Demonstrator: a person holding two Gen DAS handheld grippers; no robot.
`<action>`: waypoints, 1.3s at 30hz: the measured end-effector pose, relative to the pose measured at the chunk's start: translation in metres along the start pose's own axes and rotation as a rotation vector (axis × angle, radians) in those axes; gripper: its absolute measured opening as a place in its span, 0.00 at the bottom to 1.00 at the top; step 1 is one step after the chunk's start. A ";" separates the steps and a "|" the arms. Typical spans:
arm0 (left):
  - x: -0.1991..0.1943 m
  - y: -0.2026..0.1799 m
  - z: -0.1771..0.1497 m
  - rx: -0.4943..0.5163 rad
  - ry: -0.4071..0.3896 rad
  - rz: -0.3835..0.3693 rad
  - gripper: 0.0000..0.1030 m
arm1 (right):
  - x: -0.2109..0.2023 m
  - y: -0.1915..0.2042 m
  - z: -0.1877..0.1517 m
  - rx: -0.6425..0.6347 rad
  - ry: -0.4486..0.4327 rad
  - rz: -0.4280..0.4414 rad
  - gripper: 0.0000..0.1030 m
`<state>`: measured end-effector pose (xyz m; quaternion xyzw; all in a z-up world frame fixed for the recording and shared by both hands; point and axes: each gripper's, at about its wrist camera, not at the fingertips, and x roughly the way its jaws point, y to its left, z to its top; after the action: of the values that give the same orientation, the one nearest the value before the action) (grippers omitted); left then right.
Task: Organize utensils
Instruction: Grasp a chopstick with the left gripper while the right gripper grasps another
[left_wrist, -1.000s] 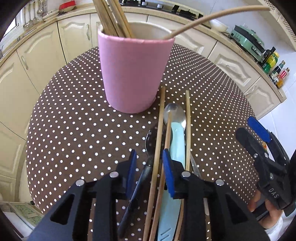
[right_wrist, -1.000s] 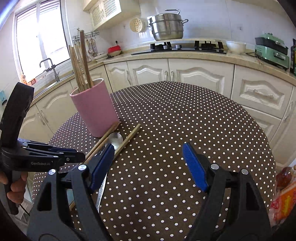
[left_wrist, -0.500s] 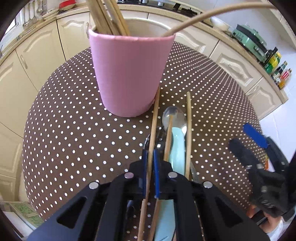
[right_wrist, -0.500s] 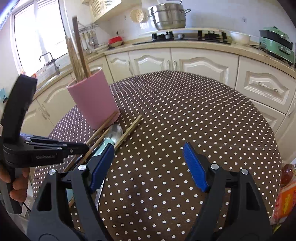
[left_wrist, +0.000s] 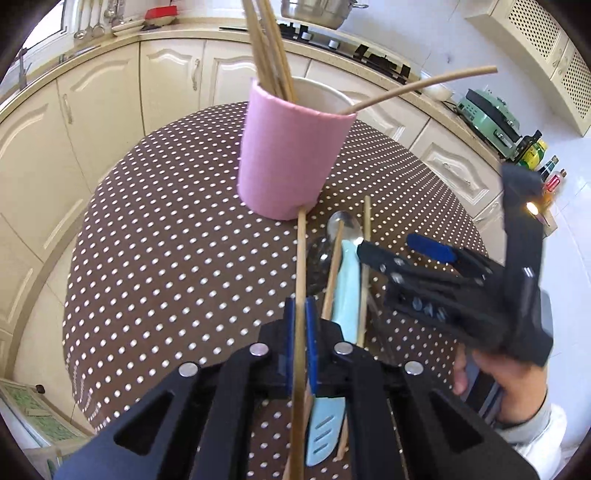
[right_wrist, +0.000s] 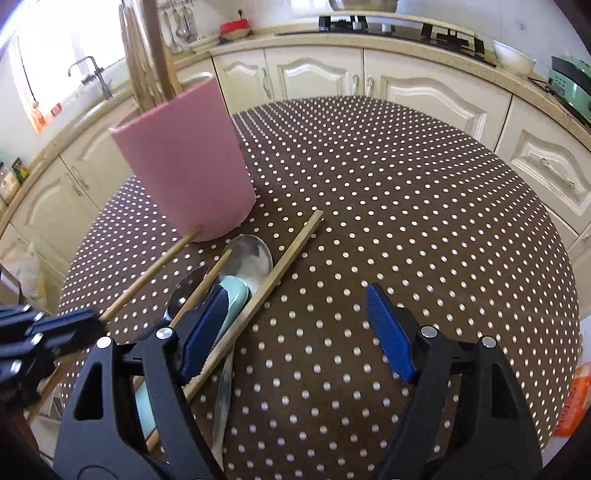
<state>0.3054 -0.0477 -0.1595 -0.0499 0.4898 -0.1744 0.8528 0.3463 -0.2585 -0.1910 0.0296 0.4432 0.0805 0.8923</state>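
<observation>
My left gripper (left_wrist: 300, 325) is shut on a round wooden chopstick (left_wrist: 300, 258), whose far tip lies by the base of the pink cup (left_wrist: 291, 158). The cup stands on the dotted table and holds several wooden sticks. Right of the held chopstick lie a metal spoon (left_wrist: 345, 225), a light-blue-handled knife (left_wrist: 341, 295) and two more chopsticks (left_wrist: 366, 236). My right gripper (right_wrist: 295, 332) is open just above the table, its left pad over the knife handle (right_wrist: 232, 295) beside a square chopstick (right_wrist: 273, 280). The held chopstick (right_wrist: 147, 280) shows at its left.
The round table (right_wrist: 406, 184) with its brown dotted cloth is ringed by cream kitchen cabinets (right_wrist: 314, 77). A hob (right_wrist: 399, 27) and a green appliance (left_wrist: 487, 118) sit on the counter behind. Bottles (left_wrist: 546, 173) stand at the right. A second spoon (right_wrist: 186, 288) lies under the chopsticks.
My left gripper has closed on the leftmost chopstick and drawn back from the cup with it. The right gripper, still open, has moved in and down over the utensil pile.
</observation>
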 end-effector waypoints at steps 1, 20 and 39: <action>0.001 0.003 -0.002 -0.003 0.001 0.015 0.05 | 0.004 0.002 0.001 -0.010 0.021 -0.004 0.74; 0.031 0.040 0.013 -0.100 0.144 0.084 0.06 | 0.017 -0.016 0.038 -0.132 0.254 0.006 0.20; 0.002 0.028 0.022 -0.053 -0.093 0.102 0.05 | -0.047 -0.046 0.007 -0.111 0.067 0.164 0.06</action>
<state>0.3323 -0.0238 -0.1570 -0.0556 0.4561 -0.1153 0.8807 0.3291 -0.3122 -0.1557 0.0136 0.4640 0.1784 0.8676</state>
